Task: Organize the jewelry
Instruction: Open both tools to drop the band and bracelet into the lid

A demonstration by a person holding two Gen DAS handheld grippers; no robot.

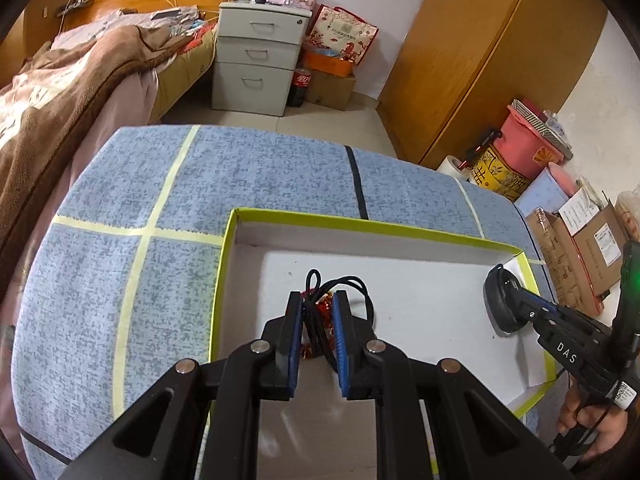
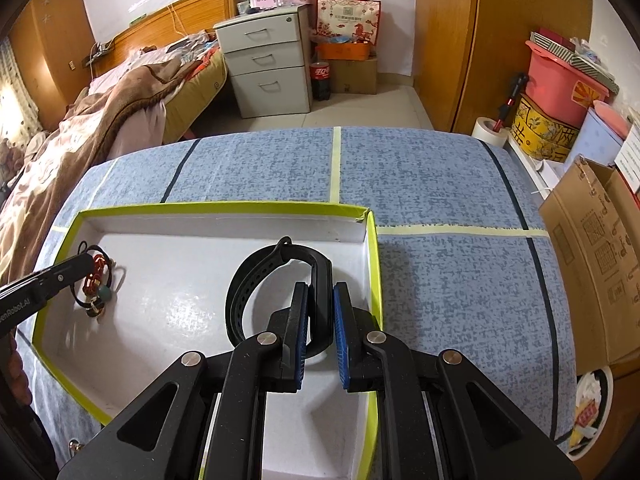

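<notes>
Bedroom clutter rings the work area: a bed [image 1: 60,80] with a brown blanket to the left, a grey drawer cabinet [image 1: 258,56] against the far wall, a cola bottle [image 1: 301,84] beside it, and cardboard boxes [image 2: 592,260] close to the right edge of the tabletop [image 2: 440,184]. That tabletop wears a blue speckled cloth crossed by pale and dark tape lines. On it sits a shallow white tray [image 2: 224,209] with a yellow-green rim.

Inside the tray, near its left side, the left gripper [image 1: 317,322] has its jaws pinching a black cord bracelet [image 1: 324,304] with red beads. Near the tray's right wall, the right gripper [image 2: 321,322] has its jaws closed on a black wristband [image 2: 256,280], whose loop stands on the tray floor.

Bare tray floor lies between the two pieces, which are well apart. Beyond the tray, the far and right parts of the cloth are open up to the tabletop edge.
</notes>
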